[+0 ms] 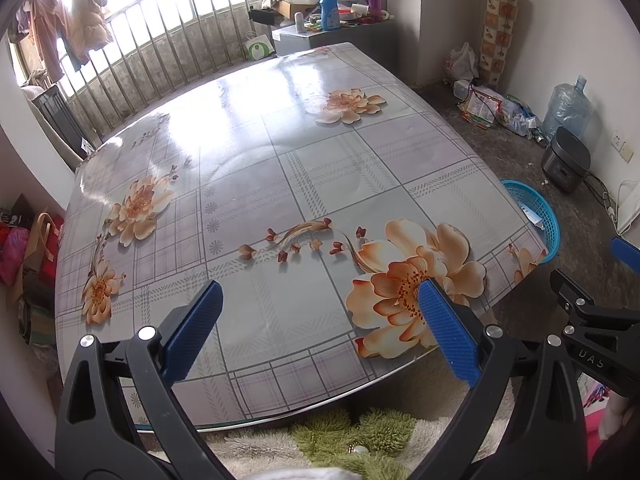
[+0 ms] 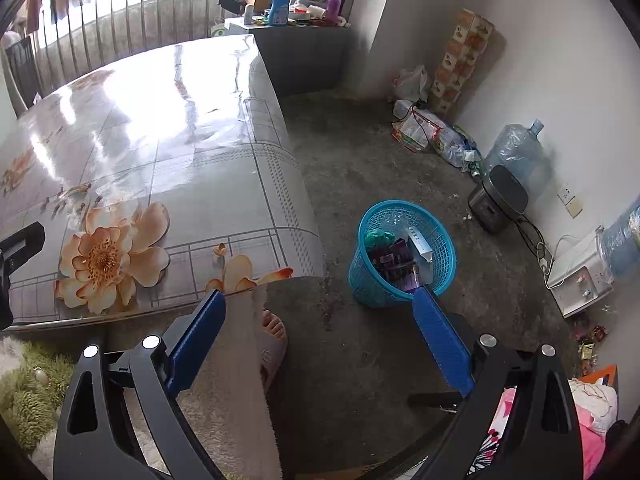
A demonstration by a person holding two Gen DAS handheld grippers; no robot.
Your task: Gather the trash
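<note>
Just beyond the right tongs (image 2: 320,300), filled basket (image 2: 362,276).

Table cover (image 1: 256,168): glossy, smooth plastic sheet w/ flower print. Basket (image 2: 400,256): blue plastic mesh. Floor (image 2: 384,152) rough, matt; gripper pads (image 1: 448,328) textured blue.

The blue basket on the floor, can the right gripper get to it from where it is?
Probably yes. The right gripper is open and empty, and the blue basket stands on bare floor just ahead of its jaws, beside the table. Nothing lies between them; the basket already holds trash.
</note>
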